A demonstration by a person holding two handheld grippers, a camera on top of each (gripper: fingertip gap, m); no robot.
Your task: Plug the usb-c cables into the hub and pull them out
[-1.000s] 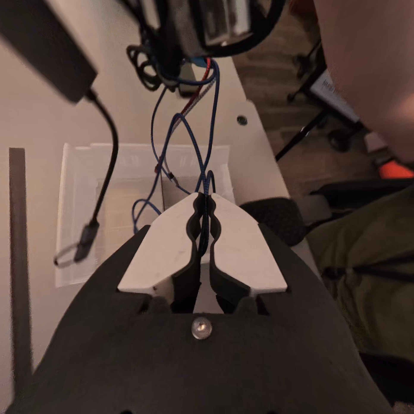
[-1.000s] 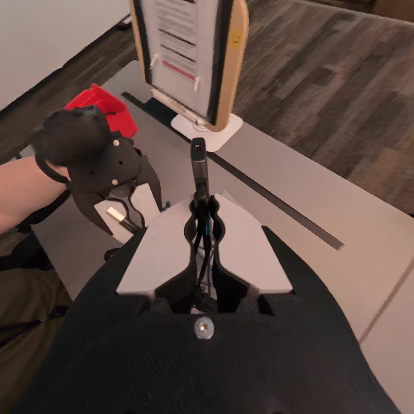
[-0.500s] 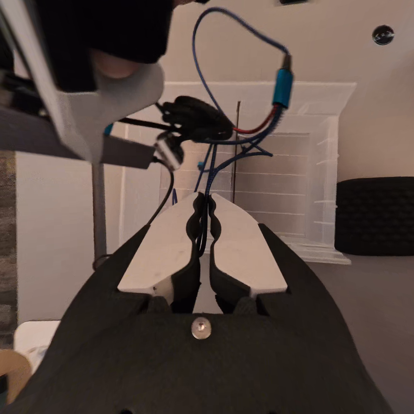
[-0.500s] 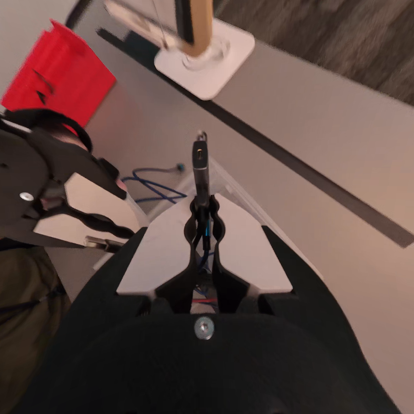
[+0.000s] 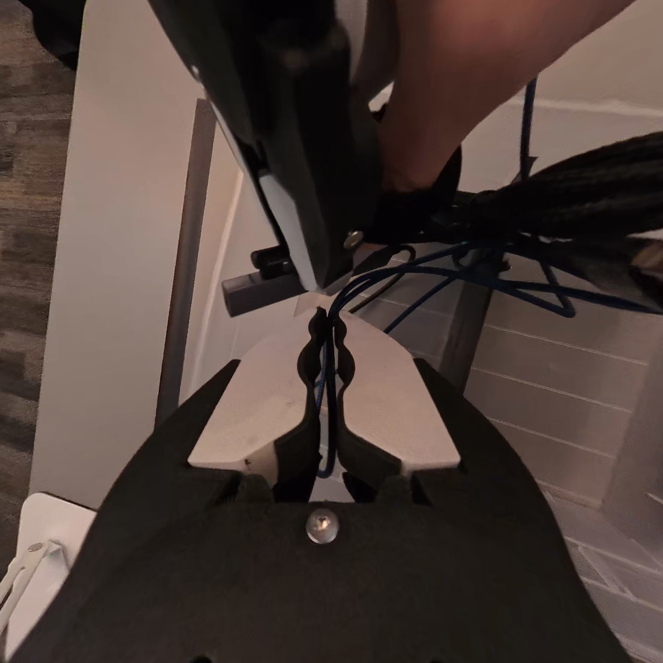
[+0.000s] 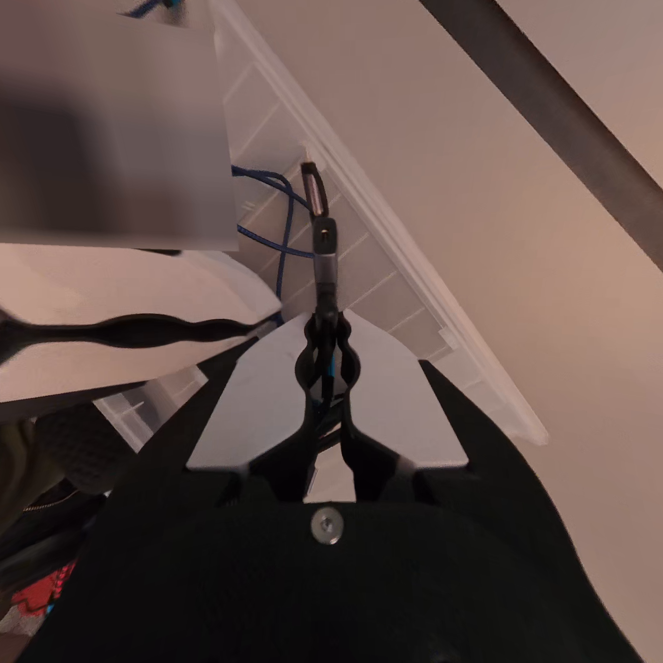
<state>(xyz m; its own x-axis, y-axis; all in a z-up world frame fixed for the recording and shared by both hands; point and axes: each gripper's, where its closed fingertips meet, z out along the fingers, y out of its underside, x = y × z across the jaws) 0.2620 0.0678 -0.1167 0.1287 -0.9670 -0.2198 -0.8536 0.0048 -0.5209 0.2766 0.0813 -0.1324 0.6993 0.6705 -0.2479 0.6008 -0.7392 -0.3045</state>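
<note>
My left gripper [image 5: 325, 317] is shut on thin blue USB-C cables [image 5: 502, 283] that run off to the right. My right gripper [image 6: 324, 315] is shut on the rear end of a slim grey hub [image 6: 324, 258], which sticks forward over a clear plastic bin [image 6: 394, 251]. The hub's short black lead and plug [image 6: 314, 190] hang past its tip. In the left wrist view the right gripper [image 5: 323, 283] comes down from above with the hub [image 5: 258, 292], almost touching my left fingertips. In the right wrist view the left gripper [image 6: 265, 323] lies at left, shut.
The bin [image 5: 538, 394] stands on a pale table with a dark strip [image 6: 574, 89]. A white stand base [image 5: 39, 531] is at lower left, wood floor [image 5: 21, 179] beyond the table edge. A person's arm [image 5: 484, 71] crosses above. A black mesh pad [image 6: 82, 448] lies nearby. Less than 4 cm separates the two grippers' tips.
Both grippers have swung down over the clear bin and drawn close together, tips almost touching. Each keeps its hold: left on the blue cables, right on the hub.
</note>
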